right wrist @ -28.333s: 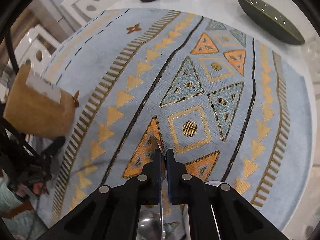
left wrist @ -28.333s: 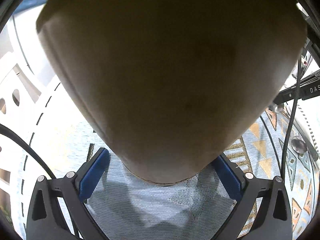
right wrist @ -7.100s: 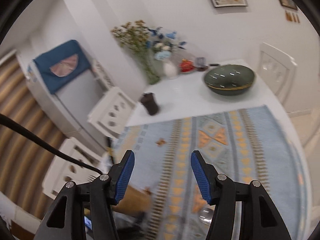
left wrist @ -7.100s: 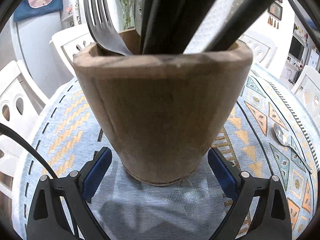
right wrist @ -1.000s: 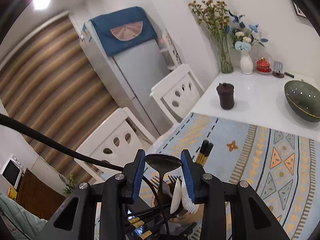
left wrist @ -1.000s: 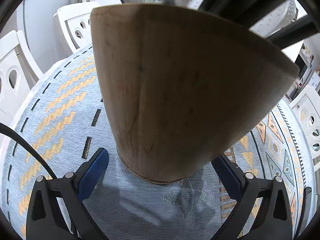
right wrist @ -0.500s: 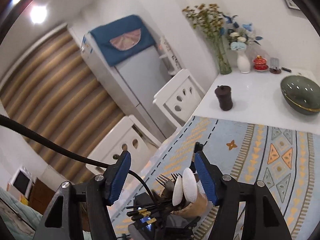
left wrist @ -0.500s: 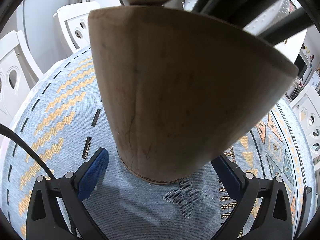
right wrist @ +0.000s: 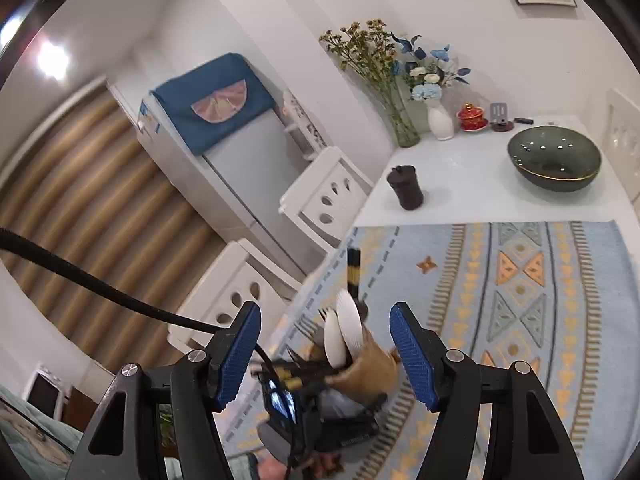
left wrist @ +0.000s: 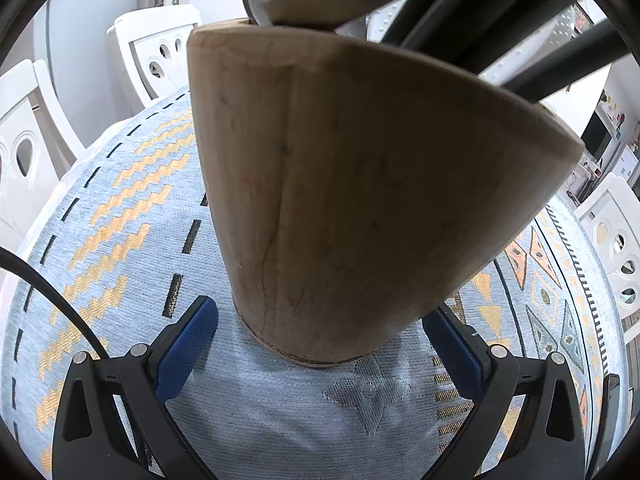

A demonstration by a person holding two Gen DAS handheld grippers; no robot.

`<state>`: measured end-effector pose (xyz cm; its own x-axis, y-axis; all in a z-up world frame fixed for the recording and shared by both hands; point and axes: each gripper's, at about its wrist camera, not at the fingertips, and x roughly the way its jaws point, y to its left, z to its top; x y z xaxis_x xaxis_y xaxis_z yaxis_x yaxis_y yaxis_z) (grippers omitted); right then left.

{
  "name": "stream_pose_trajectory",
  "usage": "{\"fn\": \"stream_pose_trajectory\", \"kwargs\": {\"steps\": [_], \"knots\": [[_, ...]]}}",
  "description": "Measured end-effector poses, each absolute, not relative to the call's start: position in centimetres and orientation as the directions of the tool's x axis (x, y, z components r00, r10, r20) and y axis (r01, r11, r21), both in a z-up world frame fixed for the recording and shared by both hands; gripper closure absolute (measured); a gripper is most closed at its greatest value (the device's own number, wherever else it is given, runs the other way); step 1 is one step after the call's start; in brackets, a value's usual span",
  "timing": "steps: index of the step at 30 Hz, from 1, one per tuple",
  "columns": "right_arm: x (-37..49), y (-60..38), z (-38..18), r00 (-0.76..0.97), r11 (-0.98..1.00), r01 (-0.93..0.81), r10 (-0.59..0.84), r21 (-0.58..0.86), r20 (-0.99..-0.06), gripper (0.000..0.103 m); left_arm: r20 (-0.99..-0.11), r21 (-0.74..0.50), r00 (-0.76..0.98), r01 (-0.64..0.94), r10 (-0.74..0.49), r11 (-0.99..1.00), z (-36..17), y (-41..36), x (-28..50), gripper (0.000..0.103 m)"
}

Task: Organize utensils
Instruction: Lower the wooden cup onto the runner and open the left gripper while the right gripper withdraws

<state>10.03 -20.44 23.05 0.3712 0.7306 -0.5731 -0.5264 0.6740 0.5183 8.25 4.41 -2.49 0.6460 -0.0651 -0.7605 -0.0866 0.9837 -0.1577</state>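
Wooden holder (left wrist: 360, 208) being steadied between left tongs (left wrist: 320, 344), pads pressing its base.
Lifting right tongs (right wrist: 324, 356) clear, just opened wide, empty; avoiding spoons (right wrist: 344, 332).

The left gripper (left wrist: 320, 344) points steeply down at the cup (left wrist: 360, 200), its 2 blue pads (left wrist: 186, 346) standing on either side of the cup's base. The left pad is just clear of the wall; the right pad is partly hidden behind it, so contact there cannot be told. The cup leans toward the camera between the jaws.

The right gripper (right wrist: 326, 354) hangs above and back from the cup (right wrist: 372, 366), angled down toward it. Its jaws have just been opening and stand wide, nothing between the pads (right wrist: 412, 356). Its own view also shows the left gripper's body (right wrist: 304, 420) just below the cup, with part of a hand (right wrist: 276, 468) under it.
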Motion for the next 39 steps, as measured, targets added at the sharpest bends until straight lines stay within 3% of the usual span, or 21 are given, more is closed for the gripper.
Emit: {"fn": "stream_pose_trajectory", "kwargs": {"steps": [16,23,29,39], "knots": [[4.5,-18.6,20.0,0.447,0.835,-0.505,0.47,0.219,-0.761,0.038,-0.757,-0.166,0.65,-0.087,-0.071,0.982,-2.3,4.8,7.9,0.0],[4.1,-17.4,17.1,0.502,0.903,-0.428,0.203,-0.037,-0.84,0.037,-0.764,-0.154,0.642,-0.091,-0.06,0.984,-2.2,4.5,8.1,0.0],[3.8,-18.1,10.8,0.3,0.939,-0.343,0.138,0.029,-0.944,0.036,-0.784,-0.138,0.619,-0.093,-0.051,0.986,-1.5,3.9,8.0,0.0],[0.6,-20.2,11.1,0.309,0.95,-0.308,0.155,0.055,-0.938,0.036,-0.762,-0.103,0.648,-0.138,0.012,0.985,4.2,3.1,2.2,0.0]]}}
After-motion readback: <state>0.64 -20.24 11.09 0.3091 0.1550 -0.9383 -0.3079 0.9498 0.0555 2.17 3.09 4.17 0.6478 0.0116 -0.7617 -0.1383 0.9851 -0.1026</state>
